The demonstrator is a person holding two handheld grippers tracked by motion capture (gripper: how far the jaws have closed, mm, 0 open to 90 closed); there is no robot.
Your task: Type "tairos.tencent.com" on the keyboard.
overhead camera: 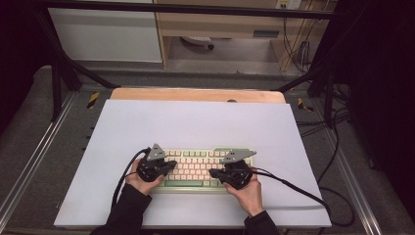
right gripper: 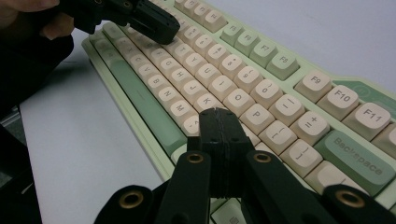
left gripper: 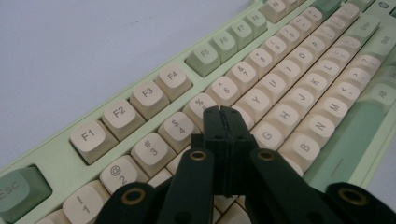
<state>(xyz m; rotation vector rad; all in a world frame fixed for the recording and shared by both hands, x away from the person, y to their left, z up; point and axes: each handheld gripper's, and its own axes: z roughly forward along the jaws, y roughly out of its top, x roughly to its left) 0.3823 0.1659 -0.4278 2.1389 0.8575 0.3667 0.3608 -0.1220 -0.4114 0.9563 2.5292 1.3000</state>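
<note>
A pale green keyboard (overhead camera: 195, 169) with cream keys lies on the near part of a white sheet (overhead camera: 195, 122). My left gripper (overhead camera: 171, 165) is over its left half, jaws shut with nothing between them. In the left gripper view the left gripper's (left gripper: 223, 112) tips sit above the keyboard (left gripper: 289, 56) by the 5, R and T keys. My right gripper (overhead camera: 212, 172) is over the right half, also shut and empty. In the right gripper view its tips (right gripper: 218, 114) hover near the L and P keys of the keyboard (right gripper: 261, 88). Whether either tip touches a key I cannot tell.
The white sheet covers a wooden table (overhead camera: 195, 94) inside a black metal frame. Cables (overhead camera: 293, 188) trail from the right gripper across the sheet's right side. The left gripper (right gripper: 159, 23) shows far off in the right gripper view, over the keyboard's far end.
</note>
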